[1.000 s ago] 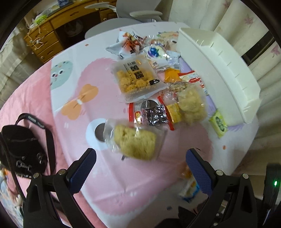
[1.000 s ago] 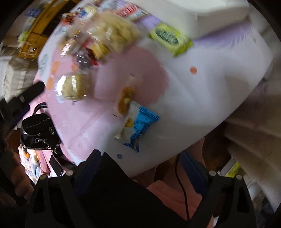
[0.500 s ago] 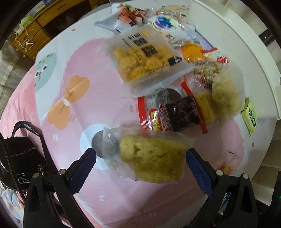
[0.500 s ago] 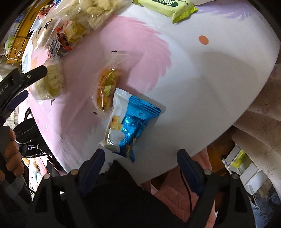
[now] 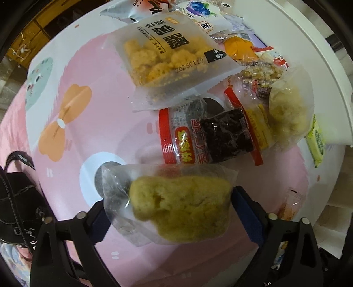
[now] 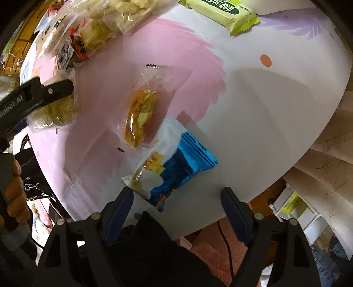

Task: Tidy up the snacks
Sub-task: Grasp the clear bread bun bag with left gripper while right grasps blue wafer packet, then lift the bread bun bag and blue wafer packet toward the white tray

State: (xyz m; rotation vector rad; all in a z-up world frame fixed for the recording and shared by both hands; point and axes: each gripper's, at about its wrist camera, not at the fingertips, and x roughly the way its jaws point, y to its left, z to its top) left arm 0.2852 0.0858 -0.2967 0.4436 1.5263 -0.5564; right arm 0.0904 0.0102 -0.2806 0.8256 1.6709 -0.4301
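Observation:
My left gripper (image 5: 169,212) is open, its blue-padded fingers on either side of a clear bag with a yellow sponge cake (image 5: 181,209) lying on the pink tablecloth. Beyond it lie a red pack of dark dried fruit (image 5: 211,136), a frosted bag of yellow crumbly pieces (image 5: 167,55) and another cake bag (image 5: 289,110). My right gripper (image 6: 176,207) is open above the table edge, just short of a blue and white snack pack (image 6: 172,167). A clear pack with an orange snack (image 6: 139,119) lies just beyond. The left gripper's finger (image 6: 44,92) shows at the left.
A white storage bin (image 5: 308,44) stands at the table's far right. A green wafer pack (image 6: 222,11) lies near it. A black bag (image 5: 15,198) sits off the table's left side. The table edge (image 6: 264,187) drops off close to my right gripper.
My left gripper has moved down and forward until the sponge cake bag sits between its fingers. My right gripper has moved in towards the blue snack pack.

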